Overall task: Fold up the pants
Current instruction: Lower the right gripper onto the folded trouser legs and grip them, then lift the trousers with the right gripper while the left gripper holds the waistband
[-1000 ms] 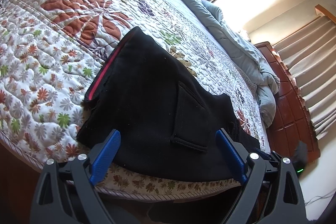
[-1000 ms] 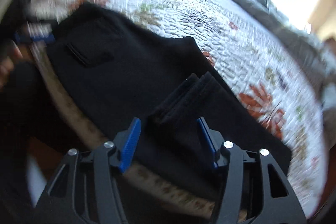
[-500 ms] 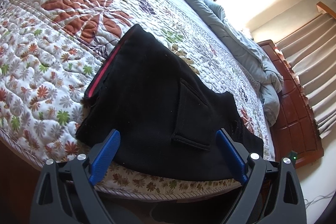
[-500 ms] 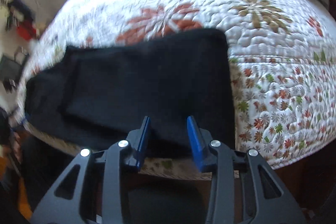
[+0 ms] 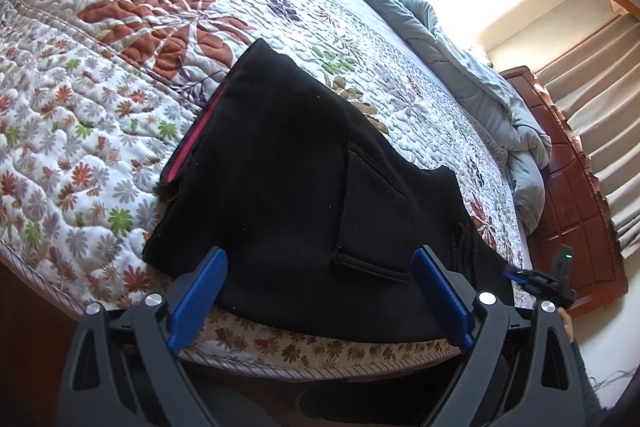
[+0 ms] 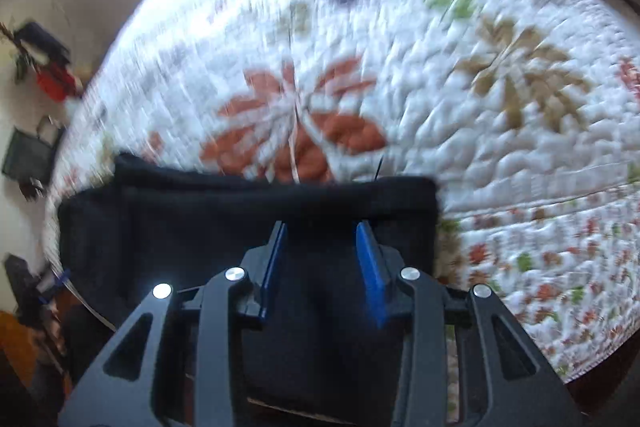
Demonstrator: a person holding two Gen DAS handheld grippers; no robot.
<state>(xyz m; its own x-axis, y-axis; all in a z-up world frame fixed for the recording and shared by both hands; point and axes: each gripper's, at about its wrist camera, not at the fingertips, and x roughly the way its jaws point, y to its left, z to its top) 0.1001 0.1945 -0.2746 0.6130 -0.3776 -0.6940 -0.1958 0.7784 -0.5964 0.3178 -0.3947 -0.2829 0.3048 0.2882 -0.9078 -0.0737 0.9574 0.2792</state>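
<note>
A: What takes up most of the scene?

B: A bed under a white floral quilt (image 5: 120,75), with a grey-blue duvet (image 5: 472,67) bunched along the quilt's far side and a reddish wooden cabinet (image 5: 572,195) beyond that.

A: And the black pants (image 5: 304,187)?

B: They lie flat on the quilt's near edge, waistband with its red lining on the left in the left wrist view, a back pocket facing up, the rest running off to the right along the quilt's border. In the right wrist view the pants (image 6: 248,227) end in a straight edge just short of the quilt's big orange flower.

A: Where is the left gripper (image 5: 320,287) relative to the pants?

B: Above their near hem, blue fingers (image 5: 200,295) spread wide. The cloth shows between them but neither pad presses it; nothing is held.

A: The right gripper (image 6: 322,259)?

B: Its jaws have just been narrowing and now stand partly apart. Both fingers (image 6: 370,267) sit over the black cloth near the pants' end, cloth filling the gap. The view is blurred, so I can't tell whether the pads pinch the fabric.

A: Anything smaller?

B: In the left wrist view, the right gripper appears at the pants' far right end with a green light.
</note>
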